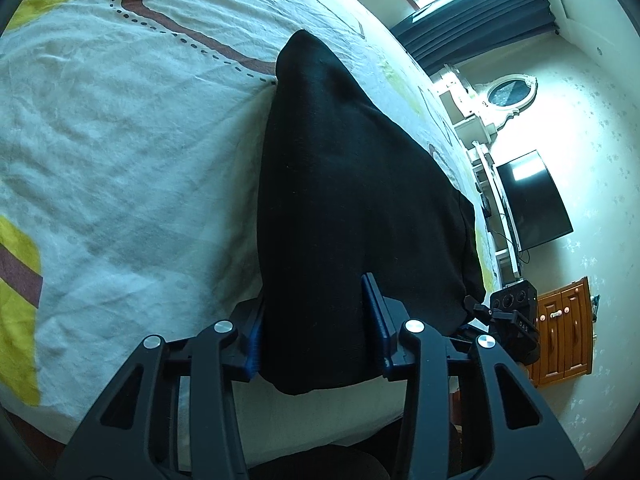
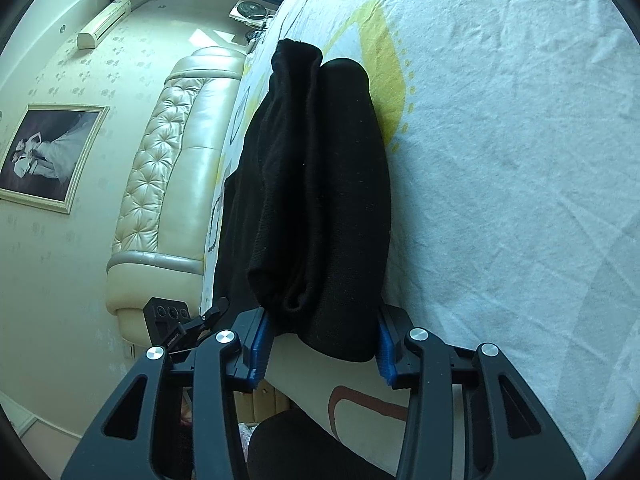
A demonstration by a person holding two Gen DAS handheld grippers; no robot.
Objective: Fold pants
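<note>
Black pants lie folded in a long strip on the white patterned bed sheet. My left gripper is open, its blue pads on either side of the near end of the pants. In the right wrist view the pants show stacked layers. My right gripper is open, its blue pads either side of the other near end. Whether the pads touch the cloth I cannot tell. The right gripper's camera block shows in the left wrist view, and the left gripper's camera block in the right wrist view.
The bed edge runs just under both grippers. A television, a mirror, dark curtains and a wooden cabinet stand by the wall. A padded cream headboard and a framed photo are on the other side.
</note>
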